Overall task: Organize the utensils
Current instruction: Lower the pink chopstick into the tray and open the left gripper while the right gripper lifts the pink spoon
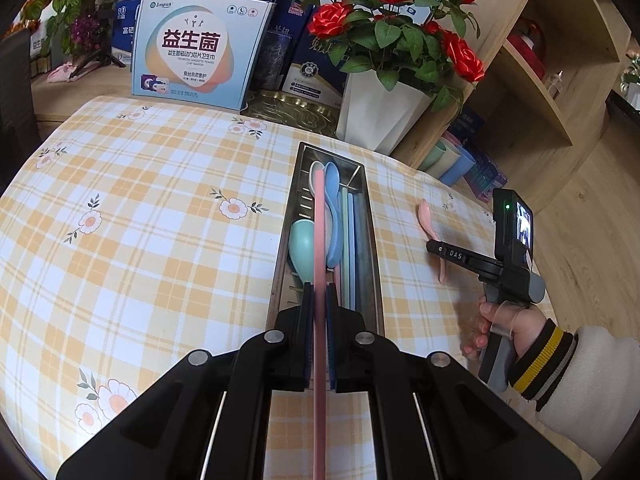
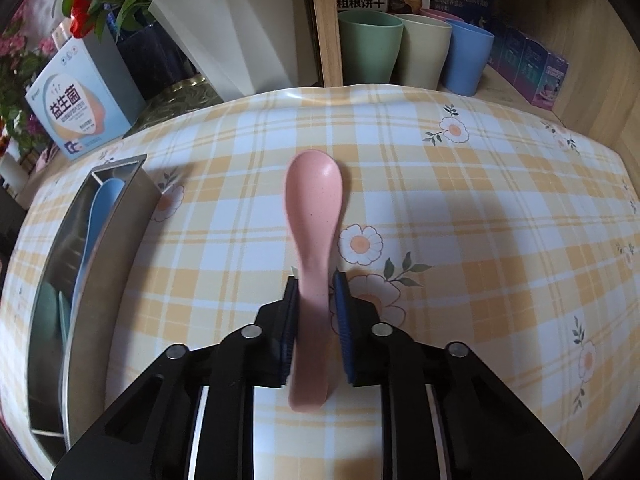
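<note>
My left gripper [image 1: 318, 292] is shut on a pink chopstick [image 1: 319, 220], which points forward over a long metal tray [image 1: 370, 248]. In the tray lie a teal spoon [image 1: 302, 244], a blue spoon [image 1: 332, 216], a white spoon and more chopsticks [image 1: 350, 240]. To the tray's right, a pink spoon [image 2: 314, 192] lies on the checked tablecloth. My right gripper [image 2: 316, 284] is shut on its handle, bowl pointing away. The left wrist view shows that gripper [image 1: 434, 248] from the side, held by a hand [image 1: 504, 324], with the pink spoon [image 1: 426, 214] under its tips.
A white vase of red roses [image 1: 380, 112] and printed boxes [image 1: 192, 48] stand behind the tray at the table's far edge. A wooden shelf [image 1: 540, 80] to the right holds several coloured cups [image 2: 372, 48]. The metal tray [image 2: 116, 232] lies left of the right gripper.
</note>
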The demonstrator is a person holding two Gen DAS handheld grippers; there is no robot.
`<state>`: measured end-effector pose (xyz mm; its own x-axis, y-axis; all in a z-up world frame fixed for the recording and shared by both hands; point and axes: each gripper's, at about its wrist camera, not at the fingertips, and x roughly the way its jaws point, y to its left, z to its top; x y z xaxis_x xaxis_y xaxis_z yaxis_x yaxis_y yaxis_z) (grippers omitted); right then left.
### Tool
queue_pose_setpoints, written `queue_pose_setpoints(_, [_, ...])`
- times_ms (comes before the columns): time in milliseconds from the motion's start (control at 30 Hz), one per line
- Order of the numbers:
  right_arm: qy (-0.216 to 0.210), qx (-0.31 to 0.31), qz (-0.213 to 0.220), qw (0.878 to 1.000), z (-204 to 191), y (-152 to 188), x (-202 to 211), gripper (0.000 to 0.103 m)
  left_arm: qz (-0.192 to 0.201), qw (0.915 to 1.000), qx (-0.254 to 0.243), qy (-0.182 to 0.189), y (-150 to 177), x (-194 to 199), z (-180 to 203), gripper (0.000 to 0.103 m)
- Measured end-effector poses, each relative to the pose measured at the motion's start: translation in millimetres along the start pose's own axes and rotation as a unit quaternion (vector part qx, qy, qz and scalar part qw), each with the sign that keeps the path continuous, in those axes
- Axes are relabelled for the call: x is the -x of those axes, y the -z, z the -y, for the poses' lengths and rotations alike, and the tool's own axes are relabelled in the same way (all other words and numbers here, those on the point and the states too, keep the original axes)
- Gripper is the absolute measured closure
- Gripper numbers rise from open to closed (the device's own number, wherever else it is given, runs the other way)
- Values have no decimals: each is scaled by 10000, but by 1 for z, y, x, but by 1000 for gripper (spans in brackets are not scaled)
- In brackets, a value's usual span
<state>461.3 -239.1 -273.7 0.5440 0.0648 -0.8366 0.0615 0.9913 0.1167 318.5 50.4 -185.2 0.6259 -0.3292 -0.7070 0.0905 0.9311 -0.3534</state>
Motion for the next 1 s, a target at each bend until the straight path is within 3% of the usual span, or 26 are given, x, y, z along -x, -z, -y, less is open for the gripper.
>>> queue_pose_setpoints(400, [-155, -17, 6, 9999, 4, 17, 12, 89, -36, 10000, -29, -20, 2, 3, 4, 98])
queue_pose_setpoints(767, [-812, -777, 266, 9933, 23, 65, 51, 89, -218, 9997, 88, 112, 0, -5, 5, 97])
queue_pose_setpoints(1000, [-919, -807, 444, 9915, 31, 94, 79, 89, -340, 9992, 24, 203, -15, -23, 15, 98])
